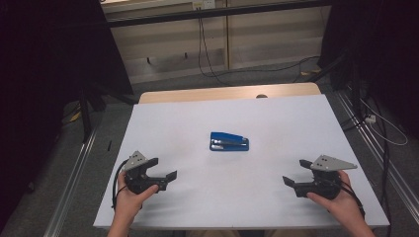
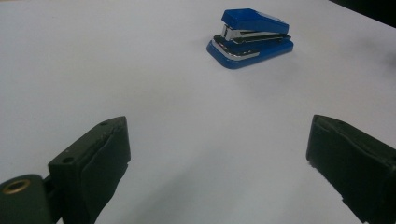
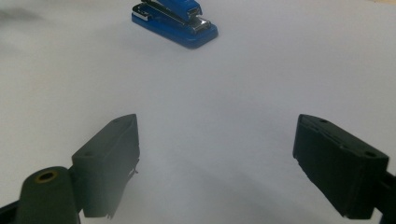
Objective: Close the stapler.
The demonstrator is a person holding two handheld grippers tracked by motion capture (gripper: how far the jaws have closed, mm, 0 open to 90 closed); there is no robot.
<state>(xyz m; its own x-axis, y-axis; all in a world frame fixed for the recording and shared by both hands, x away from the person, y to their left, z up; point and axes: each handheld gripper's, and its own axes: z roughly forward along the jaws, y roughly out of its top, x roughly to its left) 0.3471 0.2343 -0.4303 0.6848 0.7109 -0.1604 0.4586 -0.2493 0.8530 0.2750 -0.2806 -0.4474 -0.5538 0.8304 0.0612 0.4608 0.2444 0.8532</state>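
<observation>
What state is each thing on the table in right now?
Stapler: closed, lying flat mid-table, untouched.
Left tool: open, nothing between its jaws, short of the stapler.
Right tool: open, nothing between its jaws, short of the stapler.
Table: white top, bare around the stapler.

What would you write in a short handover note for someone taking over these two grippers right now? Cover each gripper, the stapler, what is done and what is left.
Left gripper: jaws wide open, nothing between them, low over the near left of the white table, pointing inward toward the middle.
Right gripper: jaws wide open, nothing held, near right of the table, pointing inward.
Blue stapler: lies flat and closed near the table's middle, apart from both grippers, beyond and between them.
Done: nothing yet; the stapler is untouched.
Left: reach for the stapler and grasp it; likely either gripper could get there.
</observation>
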